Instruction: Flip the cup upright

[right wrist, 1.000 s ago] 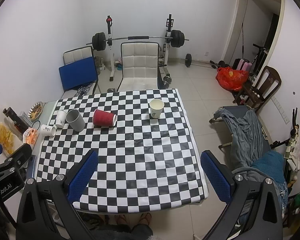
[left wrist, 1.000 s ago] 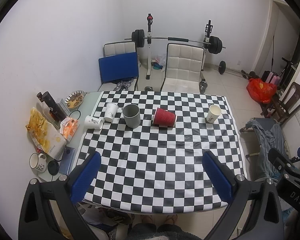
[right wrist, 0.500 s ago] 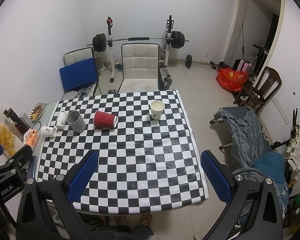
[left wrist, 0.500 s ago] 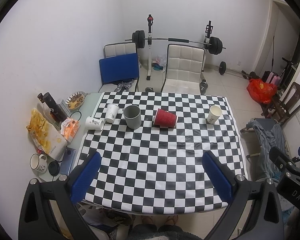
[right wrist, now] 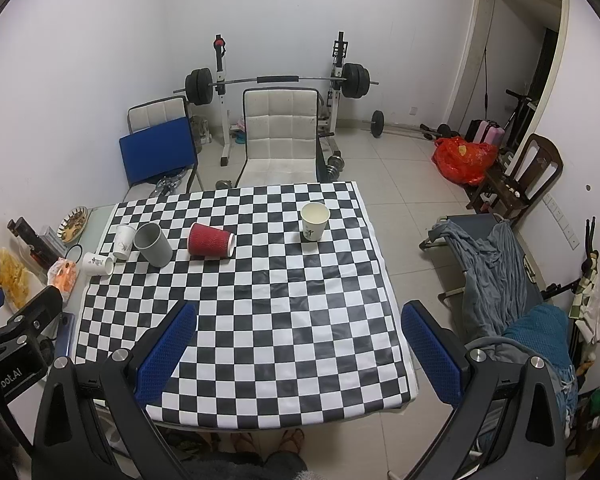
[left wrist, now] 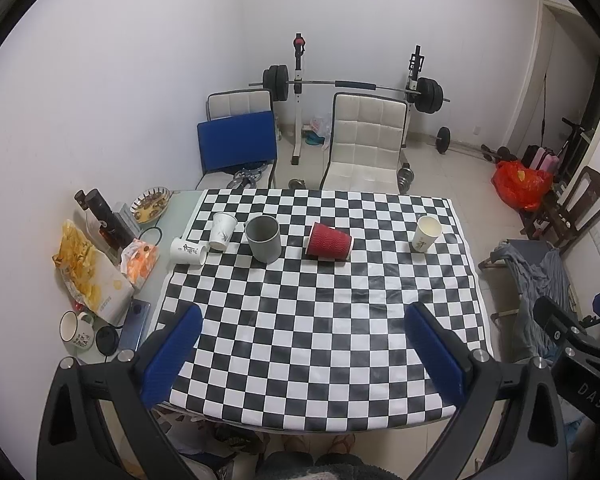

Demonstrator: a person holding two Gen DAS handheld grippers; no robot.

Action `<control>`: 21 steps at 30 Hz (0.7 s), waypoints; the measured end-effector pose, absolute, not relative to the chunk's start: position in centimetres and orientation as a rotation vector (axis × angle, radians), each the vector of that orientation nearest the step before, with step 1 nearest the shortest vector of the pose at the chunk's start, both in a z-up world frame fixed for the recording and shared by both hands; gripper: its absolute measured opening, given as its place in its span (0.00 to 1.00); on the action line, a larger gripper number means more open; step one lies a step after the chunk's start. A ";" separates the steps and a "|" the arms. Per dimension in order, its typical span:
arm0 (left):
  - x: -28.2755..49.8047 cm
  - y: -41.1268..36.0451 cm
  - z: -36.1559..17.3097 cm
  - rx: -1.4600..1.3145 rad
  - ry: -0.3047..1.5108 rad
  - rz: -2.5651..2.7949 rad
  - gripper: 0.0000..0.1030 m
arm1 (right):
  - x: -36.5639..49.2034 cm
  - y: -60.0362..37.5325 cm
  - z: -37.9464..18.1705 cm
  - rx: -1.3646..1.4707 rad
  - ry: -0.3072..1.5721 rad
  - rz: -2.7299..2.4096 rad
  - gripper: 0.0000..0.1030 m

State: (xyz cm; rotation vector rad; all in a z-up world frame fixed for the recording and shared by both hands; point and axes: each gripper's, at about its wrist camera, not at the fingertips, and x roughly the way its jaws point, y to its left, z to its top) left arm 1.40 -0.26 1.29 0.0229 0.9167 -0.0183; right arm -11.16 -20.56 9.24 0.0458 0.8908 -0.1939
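A red ribbed paper cup [left wrist: 329, 241] lies on its side on the checkered tablecloth [left wrist: 312, 320], its mouth to the right; it also shows in the right wrist view [right wrist: 210, 240]. My left gripper [left wrist: 302, 350] is open and empty, held high above the near table edge. My right gripper [right wrist: 298, 350] is open and empty, also high above the near edge. Both are far from the red cup.
A grey mug [left wrist: 263, 238], an upright white paper cup [left wrist: 222, 230] and a white cup on its side [left wrist: 188, 251] stand left of the red cup. Another white cup [left wrist: 425, 233] stands upright at the right. Snacks, a bottle and a mug [left wrist: 75, 329] crowd the table's left strip.
Both views have drifted slightly; the table and cups sit a little lower in frame. No cup has moved and both grippers stay open.
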 end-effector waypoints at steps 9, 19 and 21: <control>1.5 -0.2 1.4 0.023 0.913 -0.017 1.00 | -11.2 -20.4 9.5 0.046 0.890 -0.193 1.00; 2.0 -0.4 1.7 0.021 0.908 -0.018 1.00 | -11.4 -20.4 9.7 0.045 0.888 -0.194 1.00; 1.6 -0.3 1.6 0.021 0.908 -0.016 1.00 | -11.4 -20.3 9.7 0.044 0.886 -0.194 1.00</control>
